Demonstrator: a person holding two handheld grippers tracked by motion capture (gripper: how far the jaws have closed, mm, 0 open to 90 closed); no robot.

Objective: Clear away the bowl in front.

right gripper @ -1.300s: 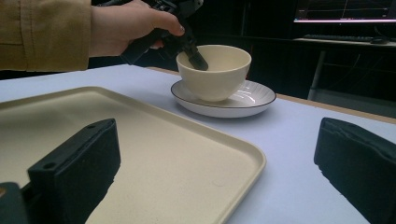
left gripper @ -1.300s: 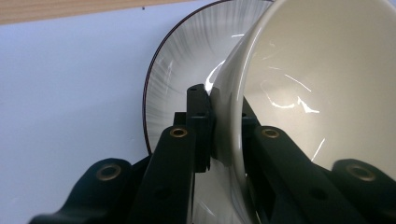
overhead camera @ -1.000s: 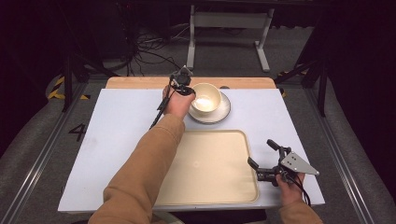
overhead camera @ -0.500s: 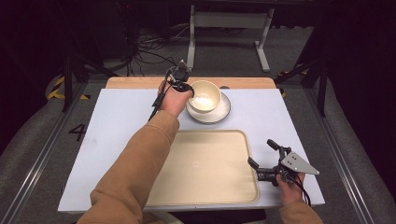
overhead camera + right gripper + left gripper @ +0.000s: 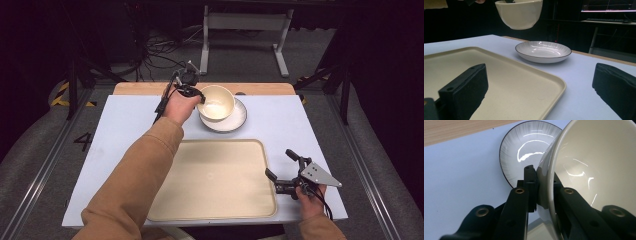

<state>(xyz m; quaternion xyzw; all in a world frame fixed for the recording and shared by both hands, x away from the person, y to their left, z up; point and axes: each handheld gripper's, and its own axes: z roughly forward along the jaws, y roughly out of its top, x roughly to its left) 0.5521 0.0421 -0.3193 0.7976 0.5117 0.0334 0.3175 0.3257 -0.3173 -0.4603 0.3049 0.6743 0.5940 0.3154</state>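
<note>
A cream bowl (image 5: 217, 102) hangs in the air above a shallow white plate (image 5: 235, 122) at the back of the table. My left gripper (image 5: 200, 98) is shut on the bowl's rim, one jaw inside and one outside the bowl (image 5: 584, 170); the plate (image 5: 524, 150) lies below it. From the right gripper view the bowl (image 5: 520, 13) floats well clear of the plate (image 5: 543, 51). My right gripper (image 5: 281, 169) stands open near the table's front right corner, beside the beige tray (image 5: 220, 210), nothing between its jaws.
The beige tray (image 5: 499, 75) lies bare at the front middle of the pale blue table top (image 5: 125, 125). A wooden strip (image 5: 140, 88) runs along the far edge. Beyond it are cables and a metal stand (image 5: 245, 30) on the floor.
My left gripper has lifted the bowl off the plate and carried it slightly left and up. The right gripper has stayed where it was.
</note>
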